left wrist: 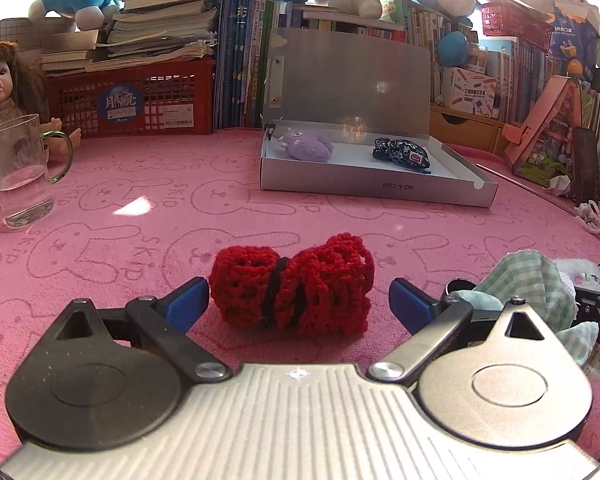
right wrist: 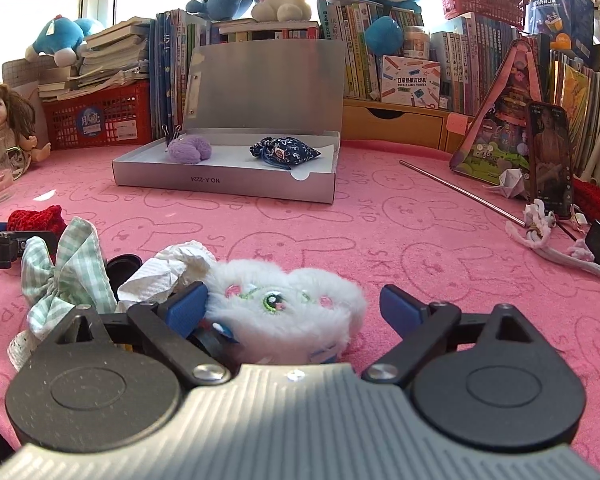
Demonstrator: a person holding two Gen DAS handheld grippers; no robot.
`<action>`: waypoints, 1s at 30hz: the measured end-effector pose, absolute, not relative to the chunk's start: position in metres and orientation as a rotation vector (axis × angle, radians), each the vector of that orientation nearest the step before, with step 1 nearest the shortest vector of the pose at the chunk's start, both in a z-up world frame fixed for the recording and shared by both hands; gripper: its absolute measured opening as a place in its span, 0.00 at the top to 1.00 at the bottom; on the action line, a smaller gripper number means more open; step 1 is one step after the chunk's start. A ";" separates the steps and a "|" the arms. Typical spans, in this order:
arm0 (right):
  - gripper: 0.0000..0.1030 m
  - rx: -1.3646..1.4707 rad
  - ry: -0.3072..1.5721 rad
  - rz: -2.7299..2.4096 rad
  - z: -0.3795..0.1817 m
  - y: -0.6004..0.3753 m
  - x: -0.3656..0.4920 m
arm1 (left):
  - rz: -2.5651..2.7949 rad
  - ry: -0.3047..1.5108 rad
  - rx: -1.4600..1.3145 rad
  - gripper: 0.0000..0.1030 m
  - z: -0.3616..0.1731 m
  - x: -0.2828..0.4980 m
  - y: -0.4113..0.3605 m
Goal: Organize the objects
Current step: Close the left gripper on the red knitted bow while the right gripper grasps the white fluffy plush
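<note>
A red crocheted pouch (left wrist: pixel 294 286) with a black band lies on the pink cloth between the blue fingers of my left gripper (left wrist: pixel 300 300), which stands open around it. My right gripper (right wrist: pixel 296 308) is open too, with a white fluffy plush (right wrist: pixel 288 312) between its fingers, touching the left pad (right wrist: pixel 188 306). A green checked cloth (right wrist: pixel 70 272) and a crumpled white tissue (right wrist: pixel 168 270) lie just left of the plush. The open silver box (left wrist: pixel 372 186) holds a purple plush (left wrist: pixel 310 148) and a dark blue patterned pouch (left wrist: pixel 404 152).
A glass mug (left wrist: pixel 20 168) and a doll (left wrist: pixel 0 84) stand at the left. A red basket (left wrist: pixel 132 100), books and plush toys line the back. On the right are a phone (right wrist: pixel 548 156), a thin metal rod (right wrist: pixel 460 190) and a white cord (right wrist: pixel 548 240).
</note>
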State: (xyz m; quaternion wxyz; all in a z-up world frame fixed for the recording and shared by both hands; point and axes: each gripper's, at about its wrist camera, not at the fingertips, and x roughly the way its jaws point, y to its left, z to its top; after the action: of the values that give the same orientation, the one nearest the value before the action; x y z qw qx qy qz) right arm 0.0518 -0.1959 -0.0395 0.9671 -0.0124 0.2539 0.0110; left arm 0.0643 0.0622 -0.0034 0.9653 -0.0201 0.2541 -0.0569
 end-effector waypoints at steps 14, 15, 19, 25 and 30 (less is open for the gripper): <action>0.05 -0.032 0.599 0.003 -0.045 -0.192 0.065 | -0.065 0.586 -0.012 0.03 -0.012 0.078 0.057; 0.05 -0.030 0.600 0.003 -0.045 -0.192 0.065 | -0.063 0.592 0.001 0.03 -0.012 0.078 0.055; 0.01 -0.011 0.619 -0.005 -0.045 -0.195 0.069 | -0.049 0.597 0.025 0.02 -0.010 0.081 0.050; 0.00 0.005 0.632 -0.008 -0.046 -0.197 0.071 | -0.028 0.623 -0.013 0.01 -0.009 0.092 0.049; 0.00 0.005 0.632 -0.007 -0.046 -0.197 0.071 | 0.006 0.633 0.007 0.00 -0.010 0.097 0.045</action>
State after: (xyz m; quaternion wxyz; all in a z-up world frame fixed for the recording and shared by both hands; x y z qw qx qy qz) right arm 0.0711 -0.1968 -0.0463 0.9504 0.0023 0.3109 -0.0034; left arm 0.0974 0.0447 -0.0104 0.9503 0.0037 0.3113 0.0029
